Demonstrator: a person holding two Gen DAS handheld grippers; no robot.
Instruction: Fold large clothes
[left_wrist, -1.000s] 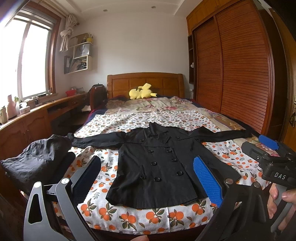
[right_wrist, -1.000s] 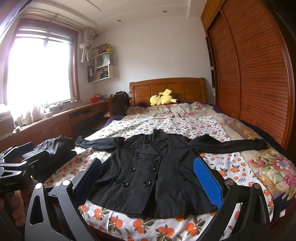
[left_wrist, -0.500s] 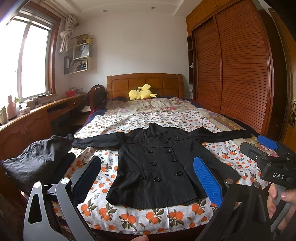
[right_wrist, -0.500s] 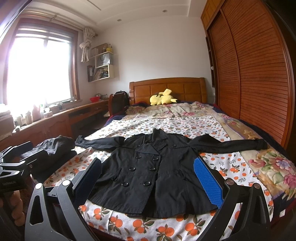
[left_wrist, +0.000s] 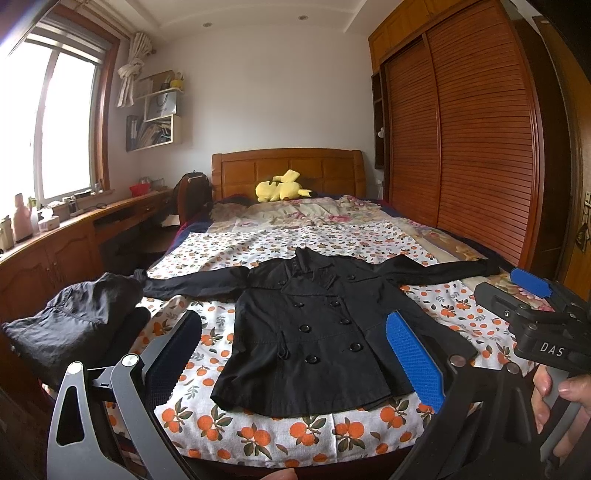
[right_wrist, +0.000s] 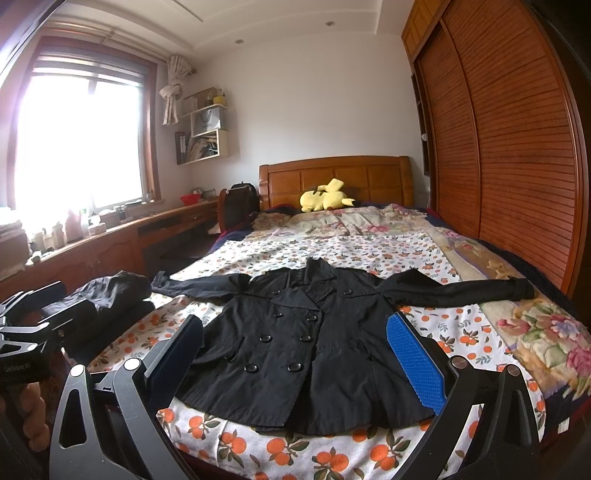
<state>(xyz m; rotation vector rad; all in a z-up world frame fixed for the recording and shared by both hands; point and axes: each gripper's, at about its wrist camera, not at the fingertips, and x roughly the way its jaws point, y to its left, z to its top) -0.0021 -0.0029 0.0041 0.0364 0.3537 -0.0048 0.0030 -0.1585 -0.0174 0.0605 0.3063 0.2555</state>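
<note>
One label, "DAS", marks the right tool (left_wrist: 532, 291) body

The bed (left_wrist: 369, 236) is carrying an orange-print sheet (left_wrist: 280, 435) over a floral quilt (left_wrist: 317, 214). A black coat (left_wrist: 314, 332) is lying flat on the sheet, front up, sleeves spread wide. A dark folded garment (left_wrist: 74, 325) is resting at the bed's left edge. A yellow plush toy (left_wrist: 280, 190) is lying by the headboard (left_wrist: 288, 168).

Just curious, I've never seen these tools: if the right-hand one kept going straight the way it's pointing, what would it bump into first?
Most likely the black coat spread flat on the bed. The right gripper is open, holding nothing, and aimed at the coat's buttoned front. Nothing shows between them, though depth is hard to judge in this fisheye view.
</note>
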